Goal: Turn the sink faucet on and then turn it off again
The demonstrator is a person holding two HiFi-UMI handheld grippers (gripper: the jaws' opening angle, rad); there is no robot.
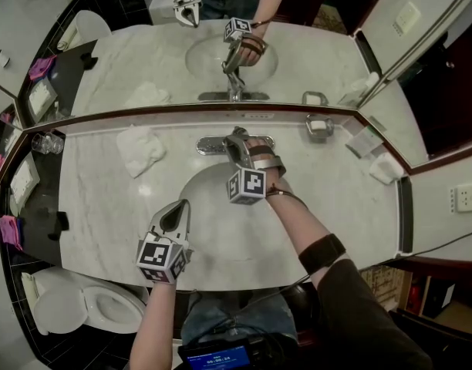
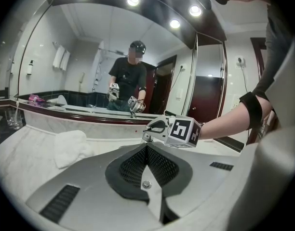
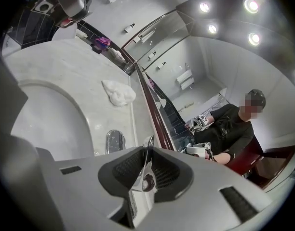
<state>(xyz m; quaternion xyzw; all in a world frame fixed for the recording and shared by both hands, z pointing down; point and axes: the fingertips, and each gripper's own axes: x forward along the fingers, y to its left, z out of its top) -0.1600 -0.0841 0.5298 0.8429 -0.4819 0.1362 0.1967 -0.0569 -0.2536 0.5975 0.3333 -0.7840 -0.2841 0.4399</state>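
Note:
The chrome faucet [image 1: 234, 146] stands at the back of the white sink basin [image 1: 209, 199], set in a marble counter. My right gripper [image 1: 238, 140] reaches over the basin to it. In the right gripper view its jaws [image 3: 146, 160] are closed on the thin chrome faucet handle [image 3: 148, 143], which pokes out above the pads. My left gripper [image 1: 177, 211] hovers over the basin's front left rim, shut and holding nothing; its pads meet in the left gripper view [image 2: 147, 149]. That view also shows the right gripper [image 2: 155, 126] at the faucet.
A crumpled white towel [image 1: 141, 149] lies on the counter left of the faucet. A soap dish [image 1: 319, 126] sits to the right, a glass [image 1: 47, 142] at far left. A mirror runs behind the counter. A toilet [image 1: 82, 305] is lower left.

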